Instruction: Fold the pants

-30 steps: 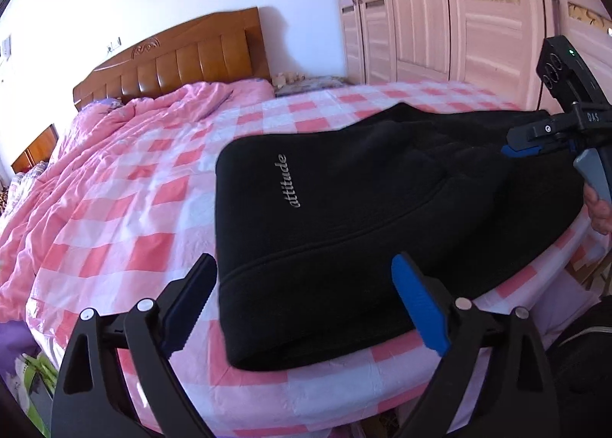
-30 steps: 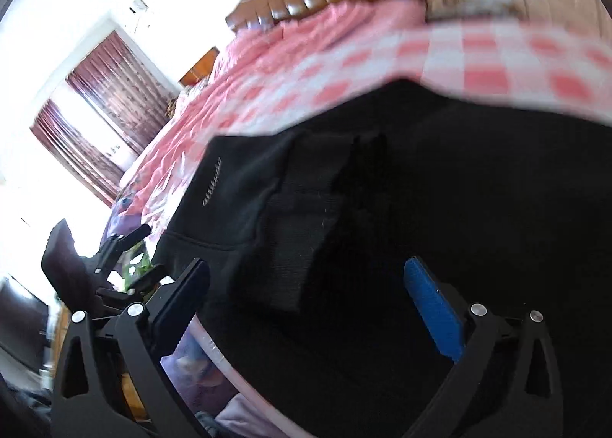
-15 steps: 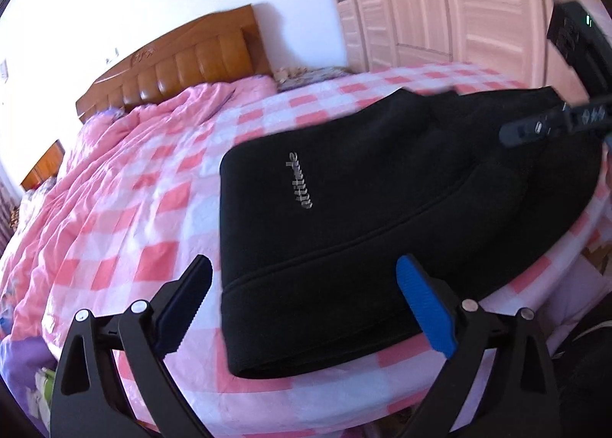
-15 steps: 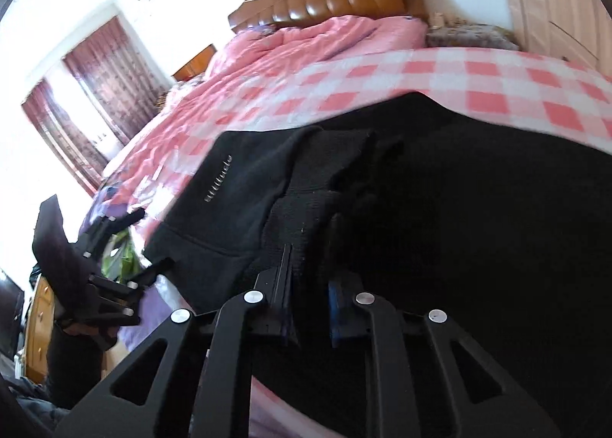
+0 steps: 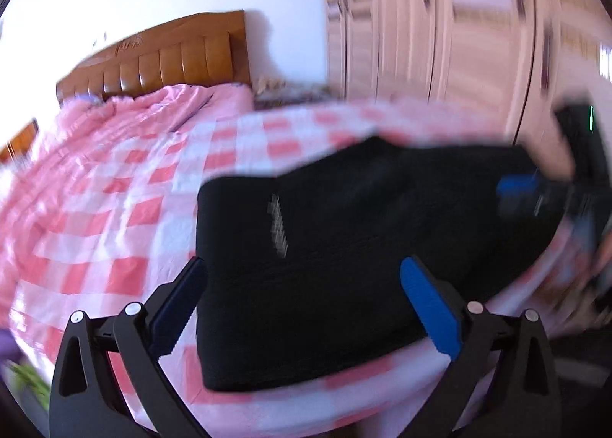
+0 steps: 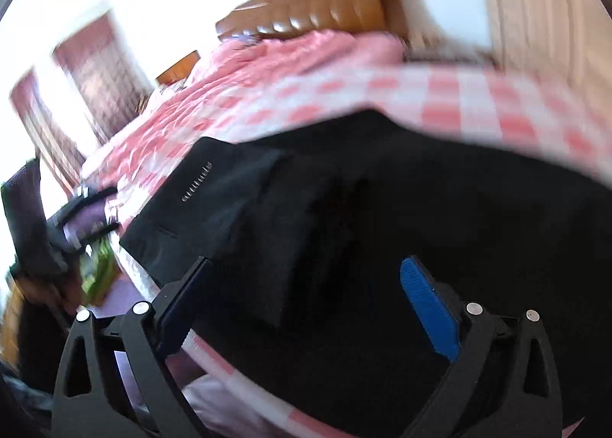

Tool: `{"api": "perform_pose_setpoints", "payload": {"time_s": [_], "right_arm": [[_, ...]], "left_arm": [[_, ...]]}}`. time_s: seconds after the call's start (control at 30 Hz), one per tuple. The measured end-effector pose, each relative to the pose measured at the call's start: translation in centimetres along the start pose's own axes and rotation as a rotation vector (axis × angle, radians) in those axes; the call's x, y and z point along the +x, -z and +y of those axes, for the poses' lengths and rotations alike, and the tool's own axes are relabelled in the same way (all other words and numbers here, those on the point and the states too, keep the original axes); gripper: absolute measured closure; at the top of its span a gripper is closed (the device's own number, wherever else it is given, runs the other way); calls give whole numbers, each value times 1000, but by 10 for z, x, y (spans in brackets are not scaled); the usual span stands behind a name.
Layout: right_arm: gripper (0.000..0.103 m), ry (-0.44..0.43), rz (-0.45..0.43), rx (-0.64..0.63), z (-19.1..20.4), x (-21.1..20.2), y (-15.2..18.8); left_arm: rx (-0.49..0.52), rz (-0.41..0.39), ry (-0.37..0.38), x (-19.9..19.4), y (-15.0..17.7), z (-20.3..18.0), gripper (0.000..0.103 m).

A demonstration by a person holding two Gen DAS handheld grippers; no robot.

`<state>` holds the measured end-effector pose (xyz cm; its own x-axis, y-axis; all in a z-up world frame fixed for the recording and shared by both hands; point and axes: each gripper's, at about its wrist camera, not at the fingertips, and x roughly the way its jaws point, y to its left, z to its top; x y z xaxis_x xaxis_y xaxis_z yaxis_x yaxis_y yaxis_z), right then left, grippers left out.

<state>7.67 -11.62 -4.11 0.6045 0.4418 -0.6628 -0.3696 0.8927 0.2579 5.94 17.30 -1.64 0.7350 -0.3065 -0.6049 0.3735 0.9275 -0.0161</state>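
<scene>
The black pants [image 5: 344,247] lie folded on the pink checked bed sheet [image 5: 126,208] near the bed's front edge, with small grey lettering on top. My left gripper [image 5: 306,304] is open and empty, its fingers straddling the near edge of the pants. My right gripper [image 6: 302,304] is open and empty just above the pants [image 6: 382,227], over a folded ribbed cuff. It also shows at the right of the left wrist view [image 5: 535,193]. Both views are motion-blurred.
A wooden headboard [image 5: 160,55] and a crumpled pink duvet [image 5: 114,124] are at the far end of the bed. A pale wardrobe [image 5: 440,25] stands on the right. A curtained window [image 6: 88,71] is on the left. Green and purple items [image 6: 95,270] lie by the bed's left side.
My right gripper was shut on the pants' cuff half a second ago and has opened and let go. Both grippers are moving, the left one a little closer to the pants.
</scene>
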Motion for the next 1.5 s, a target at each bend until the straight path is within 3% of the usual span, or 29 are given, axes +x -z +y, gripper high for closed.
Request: {"api": "perform_pose_setpoints", "payload": {"time_s": [0.1, 0.2, 0.3, 0.33, 0.4, 0.47, 0.6, 0.7, 0.77, 0.87, 1.03, 1.13, 1.2, 1.3, 1.43, 1.5], "right_arm": [[7, -43, -14, -163, 39, 19, -20], [10, -46, 34, -313, 73, 49, -27], [11, 51, 136, -462, 88, 82, -17], [10, 41, 193, -446, 79, 93, -12], [9, -20, 187, -371, 59, 92, -11], [9, -58, 180, -344, 44, 88, -9], [8, 14, 185, -346, 55, 81, -12], [7, 45, 99, -367, 67, 60, -11], [7, 58, 156, -371, 64, 73, -3], [4, -36, 176, -270, 36, 82, 6], [5, -38, 184, -271, 38, 80, 3], [5, -52, 181, -243, 38, 61, -6], [5, -17, 127, -267, 31, 45, -17], [5, 106, 91, -266, 2, 46, -44], [5, 257, 203, -136, -61, 92, -72], [5, 281, 239, -110, -80, 101, -69]], "left_arm": [[-147, 29, -43, 25, -31, 24, 2], [-256, 176, -34, 86, -48, 40, 2], [-229, 297, -108, 132, -43, 36, 3], [-196, 313, -142, 139, -39, 32, 3], [-143, 325, -184, 146, -30, 26, 2], [-117, 285, -206, 142, -22, 22, 1], [-114, 278, -217, 143, -23, 24, 1], [-108, 270, -224, 142, -22, 23, 1], [-108, 268, -226, 143, -24, 23, 1], [-103, 260, -228, 142, -22, 22, 1], [-110, 265, -221, 143, -23, 24, 1], [-116, 318, -247, 140, -30, 20, 2], [-134, 301, -195, 130, -42, 12, 2], [-95, 246, -146, 128, -69, -12, 2], [22, 293, -109, 177, -96, -52, 2], [61, 312, -152, 202, -92, -62, 2]]}}
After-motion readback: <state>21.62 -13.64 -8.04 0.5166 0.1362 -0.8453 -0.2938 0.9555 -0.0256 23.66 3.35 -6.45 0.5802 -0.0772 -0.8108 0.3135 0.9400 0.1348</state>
